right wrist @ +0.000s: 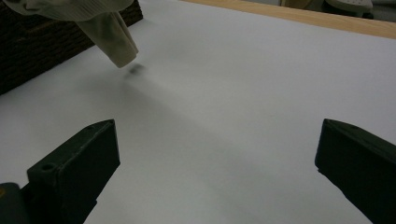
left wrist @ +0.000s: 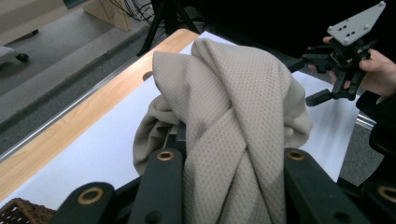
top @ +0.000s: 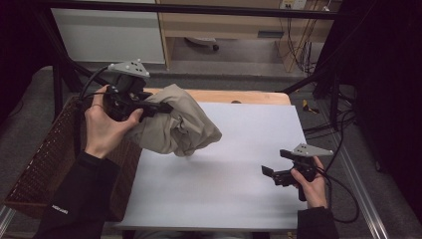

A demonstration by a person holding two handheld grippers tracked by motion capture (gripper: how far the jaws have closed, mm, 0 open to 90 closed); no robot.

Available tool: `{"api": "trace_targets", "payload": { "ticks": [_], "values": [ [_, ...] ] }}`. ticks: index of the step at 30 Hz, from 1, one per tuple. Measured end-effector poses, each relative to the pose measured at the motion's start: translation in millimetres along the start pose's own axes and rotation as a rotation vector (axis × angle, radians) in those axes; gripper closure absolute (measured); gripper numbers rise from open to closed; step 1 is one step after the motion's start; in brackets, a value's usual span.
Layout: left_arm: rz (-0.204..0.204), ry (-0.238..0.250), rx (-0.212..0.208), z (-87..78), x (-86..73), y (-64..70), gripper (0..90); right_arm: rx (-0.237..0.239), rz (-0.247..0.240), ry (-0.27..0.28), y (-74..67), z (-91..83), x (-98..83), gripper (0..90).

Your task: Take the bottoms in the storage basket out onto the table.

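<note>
One bunched beige cloth (top: 176,127) hangs from the left gripper (top: 158,107), pinched tight above the tabletop's (top: 224,194) far-left corner, beside a wicker basket (top: 45,164). Only a fold is clamped, so it could slip, or its tail snag the basket rim. The right gripper (top: 271,172) waits wide and unloaded near-right; the white middle lies open.

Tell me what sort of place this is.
Probably a lab or workshop set up for recording handling work. A dark frame spans above the white-topped table, loose cables hang by the furniture behind, and a person holds a wired gripper in each hand, the left gripper gripping a beige cloth.
</note>
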State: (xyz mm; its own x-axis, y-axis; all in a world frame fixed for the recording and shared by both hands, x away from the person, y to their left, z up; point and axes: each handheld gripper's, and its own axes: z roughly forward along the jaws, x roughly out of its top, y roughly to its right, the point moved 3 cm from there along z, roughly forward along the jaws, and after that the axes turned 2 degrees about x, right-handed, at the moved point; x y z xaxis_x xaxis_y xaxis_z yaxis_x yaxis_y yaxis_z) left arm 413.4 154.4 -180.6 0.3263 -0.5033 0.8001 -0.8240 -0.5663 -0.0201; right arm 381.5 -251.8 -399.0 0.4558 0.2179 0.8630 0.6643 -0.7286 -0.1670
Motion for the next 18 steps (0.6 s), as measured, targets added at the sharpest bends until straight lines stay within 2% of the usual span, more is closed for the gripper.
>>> {"api": "trace_targets", "payload": {
  "ticks": [10,18],
  "values": [
    [-0.008,-0.032,-0.018,24.1,-8.4,5.5,70.6,0.000,0.001,0.001,-0.1,0.2,0.0,0.4],
    [-0.007,-0.054,-0.020,36.5,-12.5,9.7,70.6,-0.001,0.000,0.000,0.0,0.2,0.0,0.4]
  ]
}}
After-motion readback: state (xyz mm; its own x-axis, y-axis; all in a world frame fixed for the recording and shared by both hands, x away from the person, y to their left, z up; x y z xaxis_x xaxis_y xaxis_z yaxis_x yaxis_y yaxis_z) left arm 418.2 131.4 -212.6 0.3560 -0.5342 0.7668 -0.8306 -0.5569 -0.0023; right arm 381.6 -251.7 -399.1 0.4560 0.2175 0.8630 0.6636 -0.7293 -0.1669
